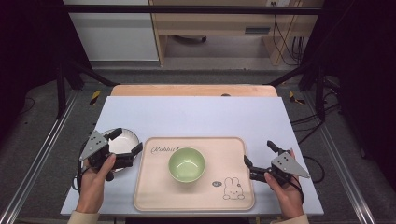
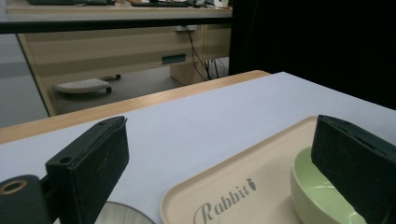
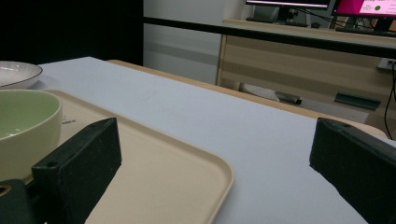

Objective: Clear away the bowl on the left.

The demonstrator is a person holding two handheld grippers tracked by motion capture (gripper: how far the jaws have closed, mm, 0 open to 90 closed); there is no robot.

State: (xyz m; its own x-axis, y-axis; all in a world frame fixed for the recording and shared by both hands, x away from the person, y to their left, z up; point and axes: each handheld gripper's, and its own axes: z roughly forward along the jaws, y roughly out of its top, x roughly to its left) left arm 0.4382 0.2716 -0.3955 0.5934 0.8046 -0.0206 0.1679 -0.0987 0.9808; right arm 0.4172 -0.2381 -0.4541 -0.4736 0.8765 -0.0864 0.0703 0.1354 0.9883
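A pale green bowl (image 1: 187, 164) stands in the middle of a beige tray (image 1: 154, 191) printed with "Rabbit" and a rabbit drawing. A white dish (image 1: 125, 141) lies on the table just left of the tray. My left gripper (image 1: 127, 140) hovers over that dish, open and holding nothing. In the left gripper view the green bowl (image 2: 314, 196) sits behind the right jaw, the dish's rim (image 2: 122, 215) at the bottom. My right gripper (image 1: 258, 153) stands open at the tray's right edge, empty. The right gripper view has the bowl (image 3: 23, 123) and the dish (image 3: 16, 72) at far left.
A light blue mat (image 1: 196, 116) covers the table, with a wooden strip (image 1: 194, 90) along its far edge. Black frame legs (image 1: 70, 79) stand at both far corners. A wooden desk (image 1: 219, 28) is beyond the table, and cables (image 1: 292, 44) hang at its right.
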